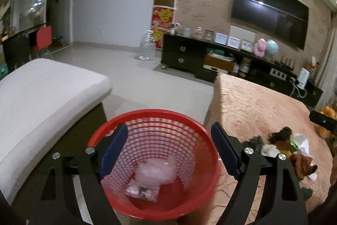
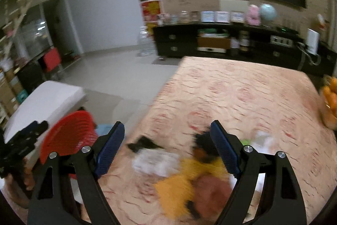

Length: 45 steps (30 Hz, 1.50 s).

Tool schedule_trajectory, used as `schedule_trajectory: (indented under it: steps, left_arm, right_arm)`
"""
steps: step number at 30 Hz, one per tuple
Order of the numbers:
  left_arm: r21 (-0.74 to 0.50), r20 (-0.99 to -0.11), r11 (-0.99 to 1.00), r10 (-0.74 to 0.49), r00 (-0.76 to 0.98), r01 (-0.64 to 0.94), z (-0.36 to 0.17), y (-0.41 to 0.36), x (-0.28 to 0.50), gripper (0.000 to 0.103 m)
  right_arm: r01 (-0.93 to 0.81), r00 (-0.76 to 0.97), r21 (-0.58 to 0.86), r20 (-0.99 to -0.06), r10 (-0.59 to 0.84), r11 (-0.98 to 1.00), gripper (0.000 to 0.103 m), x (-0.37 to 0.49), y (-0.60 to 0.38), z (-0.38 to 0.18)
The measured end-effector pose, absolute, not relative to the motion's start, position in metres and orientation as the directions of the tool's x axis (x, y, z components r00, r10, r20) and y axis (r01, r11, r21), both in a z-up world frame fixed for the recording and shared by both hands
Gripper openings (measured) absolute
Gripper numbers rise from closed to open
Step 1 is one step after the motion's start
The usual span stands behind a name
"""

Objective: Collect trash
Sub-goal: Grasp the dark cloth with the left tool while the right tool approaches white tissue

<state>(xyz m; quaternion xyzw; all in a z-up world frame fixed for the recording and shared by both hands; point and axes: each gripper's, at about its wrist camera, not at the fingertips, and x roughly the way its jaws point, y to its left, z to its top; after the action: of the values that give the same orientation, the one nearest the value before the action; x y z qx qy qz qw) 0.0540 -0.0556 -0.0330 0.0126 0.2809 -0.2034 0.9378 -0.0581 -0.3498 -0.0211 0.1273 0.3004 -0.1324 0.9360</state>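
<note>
The left claw hangs open and empty over the red mesh basket, where a clear plastic wrapper lies. The right claw, also open, faces the scrap pile on the bench, likely for grabbing.

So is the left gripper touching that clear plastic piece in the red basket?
Apart. The left wrist view shows the left gripper open above the red basket, with the clear plastic piece lying at the bottom.
</note>
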Motion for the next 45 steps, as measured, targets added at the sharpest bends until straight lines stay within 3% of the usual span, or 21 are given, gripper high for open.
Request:
schedule_trajectory:
  steps: [11,28,30,33,36,38,45]
  left_arm:
    - [-0.026,-0.618,0.863,-0.410,0.671,0.504,-0.040,-0.141,0.050,0.078]
    - [-0.050,-0.768,0.771,-0.437,0.469,0.635,-0.094,-0.265,0.094,0.077]
    - [-0.067,-0.809,0.760,-0.420,0.410,0.646,-0.112,-0.272,0.098,0.071]
    - [-0.105,-0.856,0.758,-0.399,0.329,0.644,-0.134,-0.278,0.102,0.054]
    - [-0.117,-0.862,0.755,-0.400,0.311,0.646,-0.144,-0.275,0.096,0.043]
    - [-0.134,-0.858,0.742,-0.418,0.297,0.657,-0.143,-0.273,0.094,0.028]
    - [-0.198,-0.810,0.719,-0.503,0.302,0.667,-0.129,-0.256,0.082,0.023]
  right_arm:
    - [0.482,0.733,0.151,-0.610,-0.302,0.863,0.081,-0.113,-0.406,-0.039]
    - [0.537,0.699,0.194,-0.646,-0.305,0.821,0.081,-0.129,-0.445,-0.061]
    - [0.544,0.696,0.200,-0.651,-0.304,0.815,0.081,-0.130,-0.448,-0.062]
    - [0.549,0.692,0.203,-0.654,-0.304,0.811,0.081,-0.131,-0.451,-0.064]
    - [0.553,0.691,0.206,-0.655,-0.306,0.807,0.081,-0.133,-0.453,-0.063]
    - [0.557,0.691,0.213,-0.655,-0.305,0.803,0.081,-0.134,-0.454,-0.063]
    - [0.578,0.690,0.233,-0.651,-0.316,0.782,0.081,-0.143,-0.462,-0.062]
